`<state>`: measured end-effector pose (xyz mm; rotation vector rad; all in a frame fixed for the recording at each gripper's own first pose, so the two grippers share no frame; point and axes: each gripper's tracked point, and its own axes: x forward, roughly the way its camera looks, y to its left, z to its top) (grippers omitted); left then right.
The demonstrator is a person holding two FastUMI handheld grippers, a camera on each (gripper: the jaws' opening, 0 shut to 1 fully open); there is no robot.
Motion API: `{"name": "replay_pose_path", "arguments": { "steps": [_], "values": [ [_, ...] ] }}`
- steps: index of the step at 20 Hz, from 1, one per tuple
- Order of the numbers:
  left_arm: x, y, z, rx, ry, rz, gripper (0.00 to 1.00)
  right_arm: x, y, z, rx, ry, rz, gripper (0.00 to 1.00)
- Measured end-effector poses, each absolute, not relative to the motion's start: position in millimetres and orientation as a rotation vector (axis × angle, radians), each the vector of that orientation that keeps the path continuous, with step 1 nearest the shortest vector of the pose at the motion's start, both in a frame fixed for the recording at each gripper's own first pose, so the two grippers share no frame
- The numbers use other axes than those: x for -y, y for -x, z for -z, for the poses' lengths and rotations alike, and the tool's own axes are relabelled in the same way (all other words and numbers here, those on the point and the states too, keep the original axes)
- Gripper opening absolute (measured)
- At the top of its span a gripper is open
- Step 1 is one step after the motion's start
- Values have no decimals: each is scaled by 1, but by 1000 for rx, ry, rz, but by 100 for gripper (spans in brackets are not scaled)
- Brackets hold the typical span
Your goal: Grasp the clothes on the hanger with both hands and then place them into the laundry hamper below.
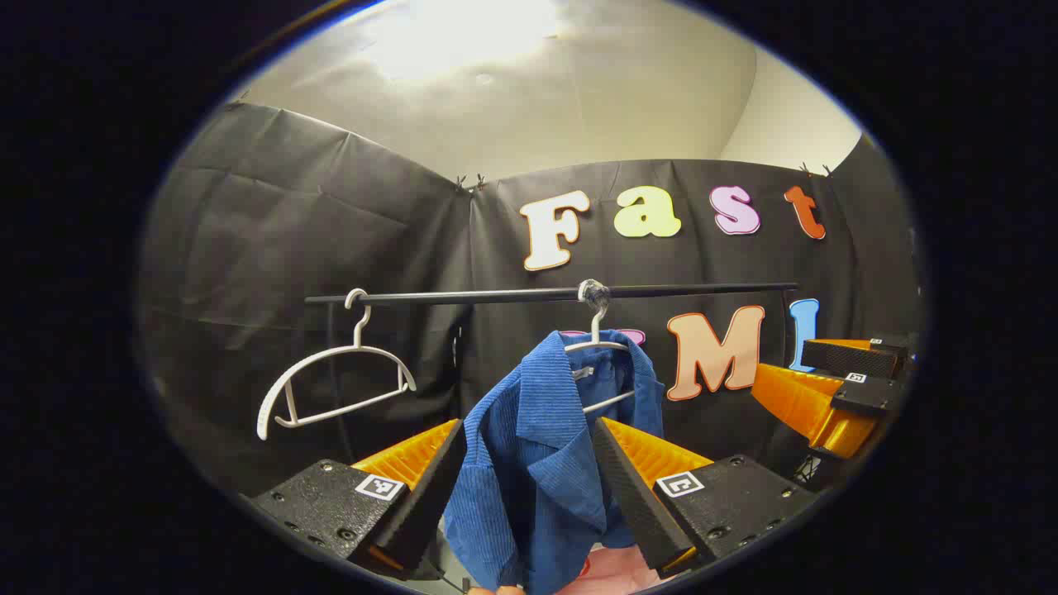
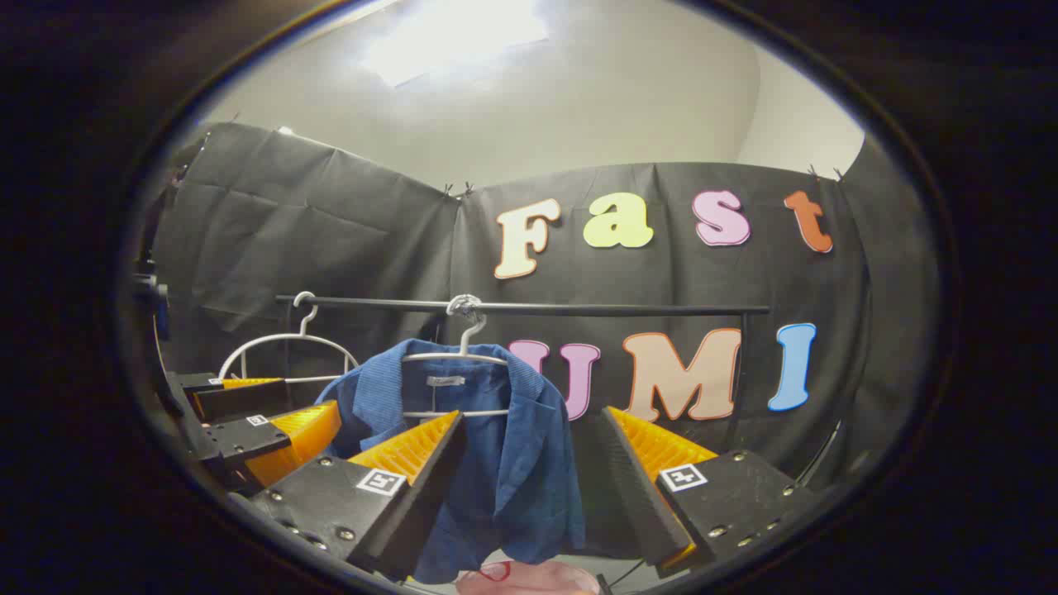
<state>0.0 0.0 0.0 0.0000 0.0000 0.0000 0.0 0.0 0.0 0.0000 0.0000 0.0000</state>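
The blue corduroy jacket (image 1: 541,446) is hanging on a white plastic hanger (image 1: 597,335), sitting just beyond the spread left gripper (image 1: 529,463); the right gripper (image 2: 529,463) is gaping too, the jacket slightly left.

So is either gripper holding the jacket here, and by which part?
Nothing is held. Both the left gripper and right gripper have open jaws in front of the blue jacket, not pressing it.
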Motion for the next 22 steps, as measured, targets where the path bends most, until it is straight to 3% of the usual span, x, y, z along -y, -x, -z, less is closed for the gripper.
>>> {"name": "replay_pose_path", "arguments": {
  "steps": [16,22],
  "values": [
    [32,-22,32,-74,10,66,96,24,22,3,-18,43,92,96],
    [29,-43,54,-112,-2,15,95,37,24,1,-21,62,124,99]
  ]
}}
